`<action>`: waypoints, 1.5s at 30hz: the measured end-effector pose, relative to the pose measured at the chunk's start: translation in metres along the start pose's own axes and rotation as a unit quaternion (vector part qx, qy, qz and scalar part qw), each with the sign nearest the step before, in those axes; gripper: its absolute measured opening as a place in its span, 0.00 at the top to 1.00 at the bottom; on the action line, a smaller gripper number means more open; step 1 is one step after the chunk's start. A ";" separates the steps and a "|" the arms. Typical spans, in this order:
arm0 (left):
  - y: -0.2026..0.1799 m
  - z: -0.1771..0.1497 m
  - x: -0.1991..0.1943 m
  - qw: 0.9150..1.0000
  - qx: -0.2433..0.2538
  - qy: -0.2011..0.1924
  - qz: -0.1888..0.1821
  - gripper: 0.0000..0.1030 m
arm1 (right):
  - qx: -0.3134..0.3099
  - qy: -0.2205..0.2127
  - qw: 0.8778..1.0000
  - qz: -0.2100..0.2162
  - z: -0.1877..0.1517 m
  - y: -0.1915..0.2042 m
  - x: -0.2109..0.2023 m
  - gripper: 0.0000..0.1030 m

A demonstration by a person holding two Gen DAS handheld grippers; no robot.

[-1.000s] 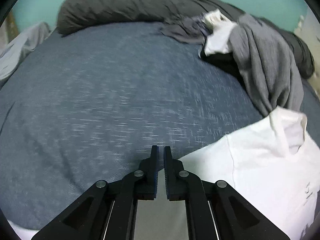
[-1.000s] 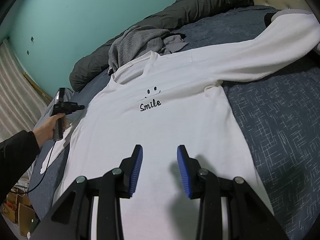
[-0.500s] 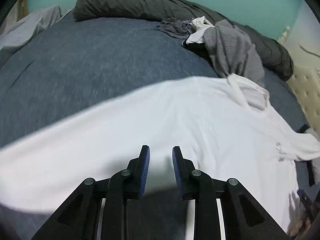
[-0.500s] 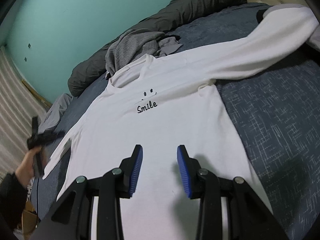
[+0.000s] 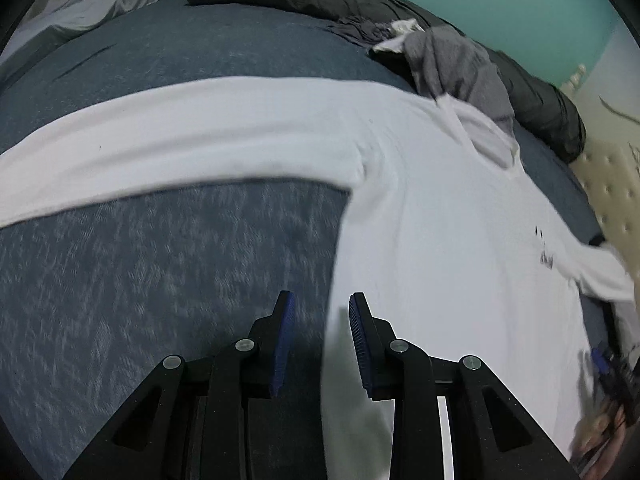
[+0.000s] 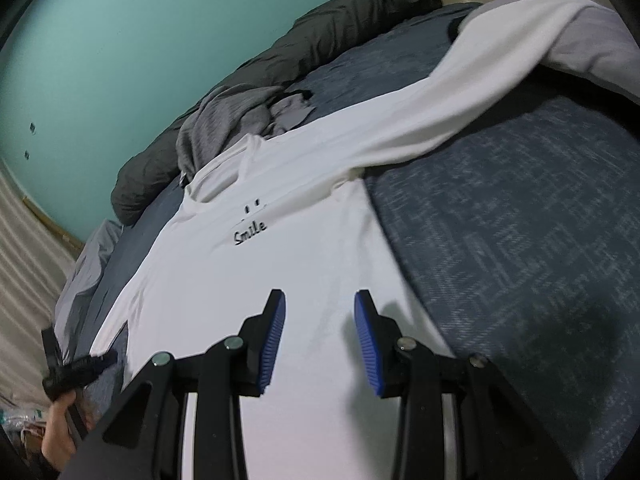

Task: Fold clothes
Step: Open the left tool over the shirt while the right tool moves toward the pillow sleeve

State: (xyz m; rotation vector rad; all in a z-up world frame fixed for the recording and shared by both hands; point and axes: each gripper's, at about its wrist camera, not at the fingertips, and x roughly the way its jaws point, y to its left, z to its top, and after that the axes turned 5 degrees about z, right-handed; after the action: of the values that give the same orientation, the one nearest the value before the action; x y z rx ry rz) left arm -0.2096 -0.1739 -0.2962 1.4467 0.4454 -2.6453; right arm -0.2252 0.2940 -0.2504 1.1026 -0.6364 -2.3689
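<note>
A white long-sleeved cotton shirt printed "Smile" (image 6: pixel 280 280) lay flat on the blue woven bedspread (image 6: pixel 520 260), collar away from both empty, open grippers; the left gripper (image 5: pixel 318 316) straddled its side edge, the right gripper (image 6: pixel 318 316) hung above its hem.

Teal wall (image 6: pixel 120 40) behind a blue bedspread (image 6: pixel 520 240) and tufted headboard (image 5: pixel 612 184).

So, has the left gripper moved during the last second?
Yes. The left gripper swung from bare bedspread toward the white shirt, now straddling its side edge; the grey clothes pile shifted up-right.
</note>
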 end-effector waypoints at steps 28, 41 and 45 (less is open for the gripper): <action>-0.031 -0.022 0.004 0.999 0.038 -0.014 -0.011 0.45 | 0.102 -0.093 0.970 -0.200 0.239 -0.180 -0.160 0.39; -0.040 -0.022 0.004 0.999 0.038 -0.024 -0.013 0.45 | 0.185 -0.081 0.960 -0.192 0.275 -0.242 -0.143 0.34; -0.042 -0.022 0.005 0.999 0.040 -0.022 -0.012 0.45 | 0.194 -0.081 0.957 -0.200 0.280 -0.251 -0.134 0.34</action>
State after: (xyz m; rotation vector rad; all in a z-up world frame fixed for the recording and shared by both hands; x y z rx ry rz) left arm -0.2039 -0.1270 -0.3029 1.4108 0.3579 -2.7366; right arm -0.4192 0.6304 -0.1561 1.3090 -1.0595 -2.7782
